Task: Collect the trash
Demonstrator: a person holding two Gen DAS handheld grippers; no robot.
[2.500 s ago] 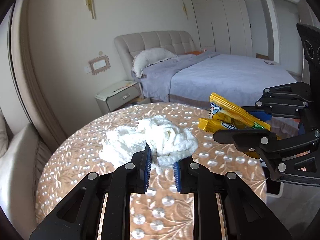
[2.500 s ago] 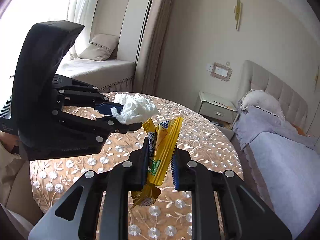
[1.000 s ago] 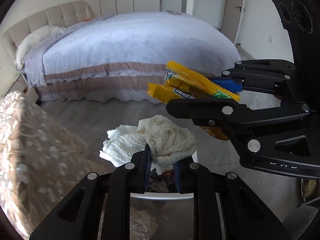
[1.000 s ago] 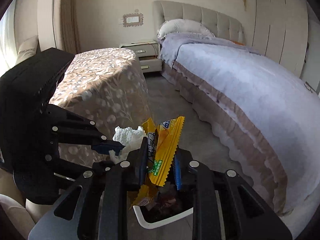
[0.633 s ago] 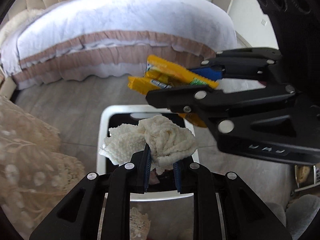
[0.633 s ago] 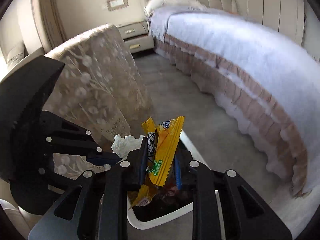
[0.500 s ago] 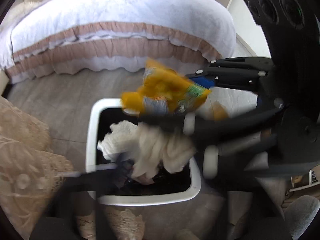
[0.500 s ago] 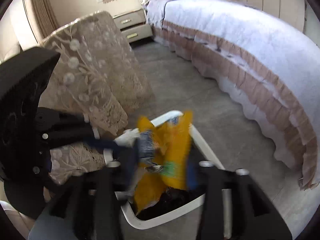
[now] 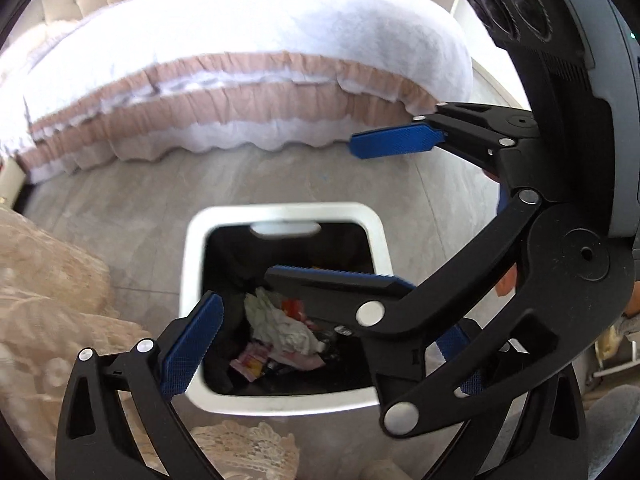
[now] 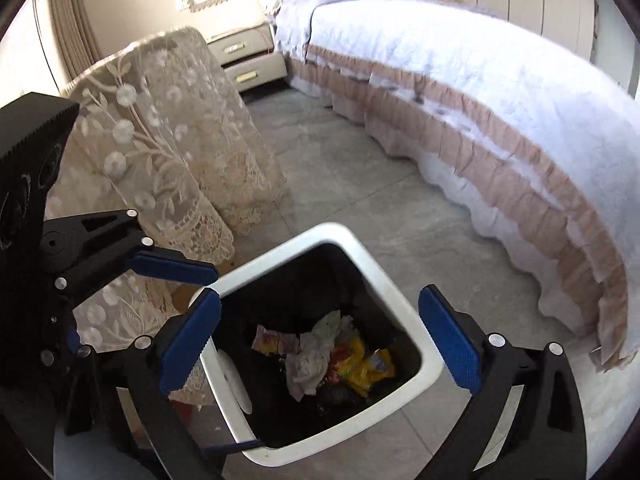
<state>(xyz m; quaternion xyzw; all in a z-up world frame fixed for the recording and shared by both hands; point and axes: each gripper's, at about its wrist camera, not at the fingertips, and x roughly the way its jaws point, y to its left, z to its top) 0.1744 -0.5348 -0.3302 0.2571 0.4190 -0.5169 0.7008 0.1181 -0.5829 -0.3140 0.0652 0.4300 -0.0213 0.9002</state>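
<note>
A white-rimmed trash bin (image 9: 384, 240) (image 10: 416, 312) with a black liner stands on the grey floor below both grippers. Inside lie the crumpled white tissue (image 9: 280, 324) (image 10: 316, 348) and the yellow snack wrapper (image 10: 368, 368), among other trash. My left gripper (image 9: 320, 356) is open and empty above the bin; it also shows in the right wrist view (image 10: 120, 292). My right gripper (image 10: 320, 344) is open and empty above the bin; it also shows in the left wrist view (image 9: 360, 208), crossing in front of the left gripper's right finger.
A table draped in a beige lace cloth (image 10: 160, 140) (image 9: 48, 300) stands close to the bin's left. A bed with a white cover and pink frill (image 10: 480, 100) (image 9: 220, 80) lies beyond. A nightstand (image 10: 244, 60) is at the back.
Both grippers swung from the table to above the bin, then opened. The tissue and the yellow wrapper dropped into the bin.
</note>
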